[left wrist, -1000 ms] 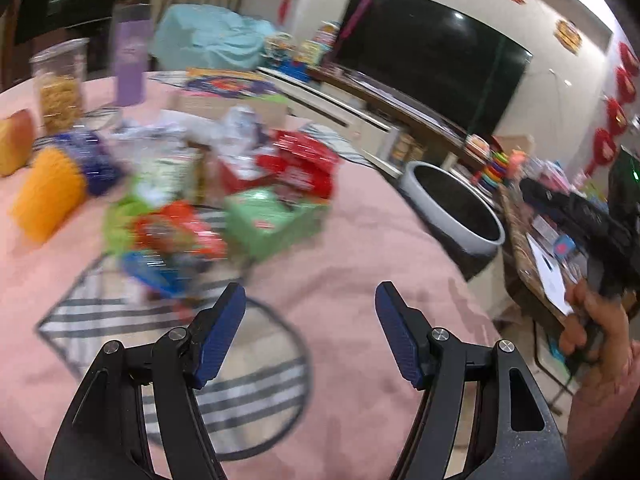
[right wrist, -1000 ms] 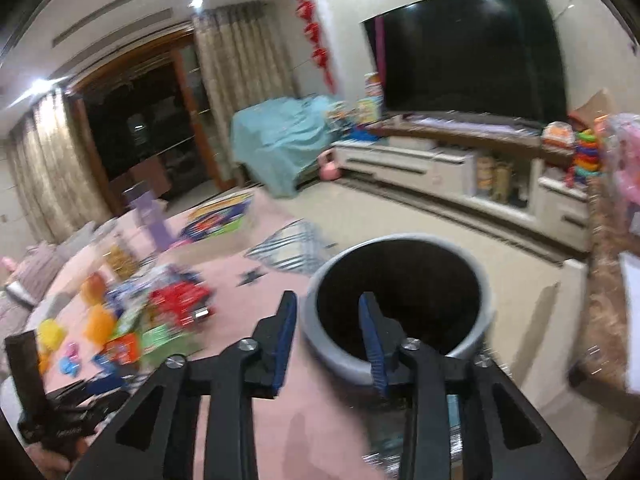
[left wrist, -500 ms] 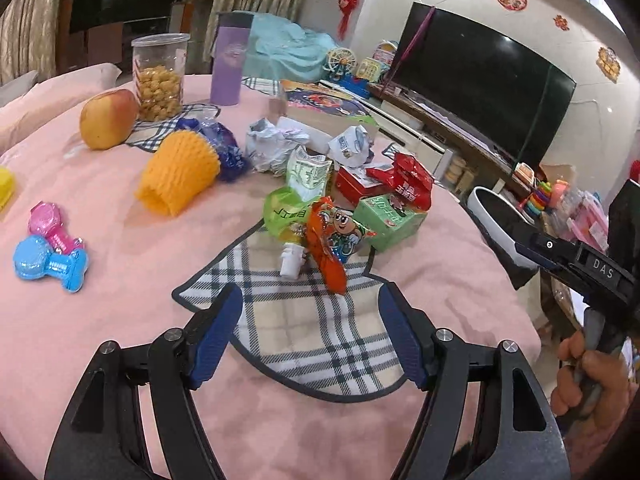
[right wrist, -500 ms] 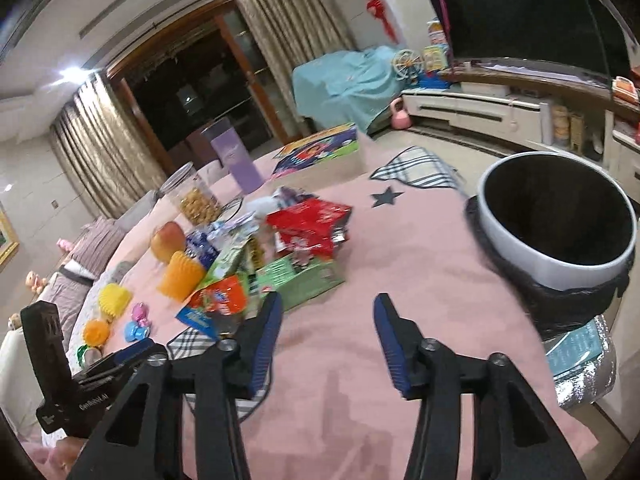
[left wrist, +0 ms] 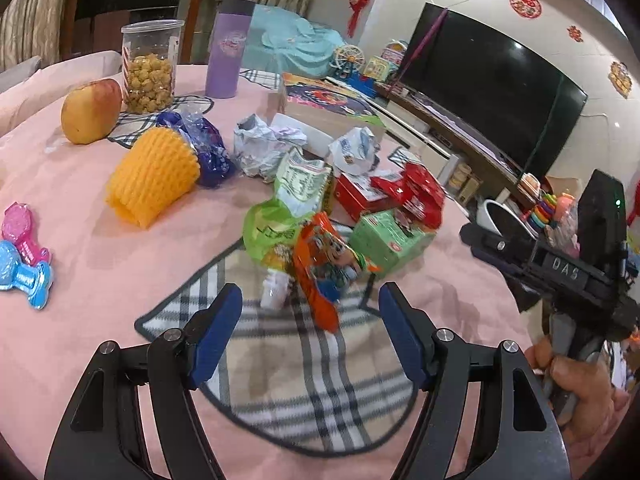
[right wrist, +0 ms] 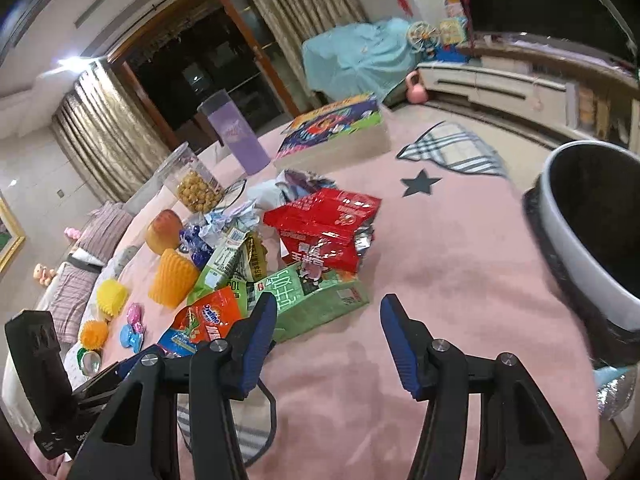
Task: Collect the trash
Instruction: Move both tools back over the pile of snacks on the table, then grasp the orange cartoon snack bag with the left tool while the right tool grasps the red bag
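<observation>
Two claws: both spread wide and carrying nothing; left claw (left wrist: 310,332) hovers over the plaid mat, right claw (right wrist: 328,336) hovers over bare pink cloth just right of the litter.
Counter: a surface under a pink cloth (right wrist: 448,256); whether it is a table or a bed I cannot tell.
Bin: grey trash bin (right wrist: 592,240) with a dark liner stands off the right edge, apart from the pile, mouth open toward the right claw.
Trash pile: wrappers heaped mid-surface, touching and overlapping one another.
Red packet: torn red foil bag (right wrist: 324,228) lies on top of the green carton (right wrist: 316,296).
Orange wrapper: orange snack pouch (left wrist: 320,264) lies nearest the left claw, leaning on a small white bottle (left wrist: 274,288).
Not trash, likely: apple (left wrist: 91,111), popcorn jar (left wrist: 150,68), purple tumbler (left wrist: 228,50).
Step in hand: lining up a first pick, I judge; nothing is gripped yet.
Next move calls for: lowering the left claw around the orange snack pouch, pinching only that thin film and not the mat beneath, then carrying it over to the bin.
</observation>
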`<state>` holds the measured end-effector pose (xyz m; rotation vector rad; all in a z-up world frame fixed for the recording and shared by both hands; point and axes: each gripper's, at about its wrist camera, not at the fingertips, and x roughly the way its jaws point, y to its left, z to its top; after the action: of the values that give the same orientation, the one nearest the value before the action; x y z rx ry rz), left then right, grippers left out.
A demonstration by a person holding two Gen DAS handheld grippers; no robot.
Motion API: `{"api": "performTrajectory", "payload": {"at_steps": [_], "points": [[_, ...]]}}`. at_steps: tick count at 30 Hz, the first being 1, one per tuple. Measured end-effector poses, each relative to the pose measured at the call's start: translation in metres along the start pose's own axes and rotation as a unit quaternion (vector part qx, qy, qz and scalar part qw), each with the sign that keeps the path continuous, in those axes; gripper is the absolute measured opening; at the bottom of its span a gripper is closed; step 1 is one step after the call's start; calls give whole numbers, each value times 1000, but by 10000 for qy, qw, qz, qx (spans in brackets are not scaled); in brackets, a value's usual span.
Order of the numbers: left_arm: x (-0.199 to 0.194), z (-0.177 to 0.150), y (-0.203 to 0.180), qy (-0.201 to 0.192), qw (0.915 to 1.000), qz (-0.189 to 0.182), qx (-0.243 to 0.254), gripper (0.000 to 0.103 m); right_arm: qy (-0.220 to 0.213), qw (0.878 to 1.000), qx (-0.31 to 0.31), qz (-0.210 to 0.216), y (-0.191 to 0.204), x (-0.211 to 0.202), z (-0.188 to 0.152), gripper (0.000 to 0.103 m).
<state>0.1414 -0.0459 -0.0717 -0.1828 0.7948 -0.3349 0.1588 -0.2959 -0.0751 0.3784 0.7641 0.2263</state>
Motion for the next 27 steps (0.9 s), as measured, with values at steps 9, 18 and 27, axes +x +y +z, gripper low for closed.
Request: {"api": "performTrajectory", "payload": {"at_steps": [9, 18, 27], "points": [[27, 8, -1, 256, 9996, -79, -125, 72, -31, 9998, 149, 153, -9, 21, 24, 66], [40, 11, -13, 313, 9991, -282, 103, 15, 10, 9993, 22, 361, -3, 40, 34, 3], [18, 7, -10, 78, 9992, -403, 18, 9, -416, 9978, 62, 517, -4, 0, 18, 0]]}}
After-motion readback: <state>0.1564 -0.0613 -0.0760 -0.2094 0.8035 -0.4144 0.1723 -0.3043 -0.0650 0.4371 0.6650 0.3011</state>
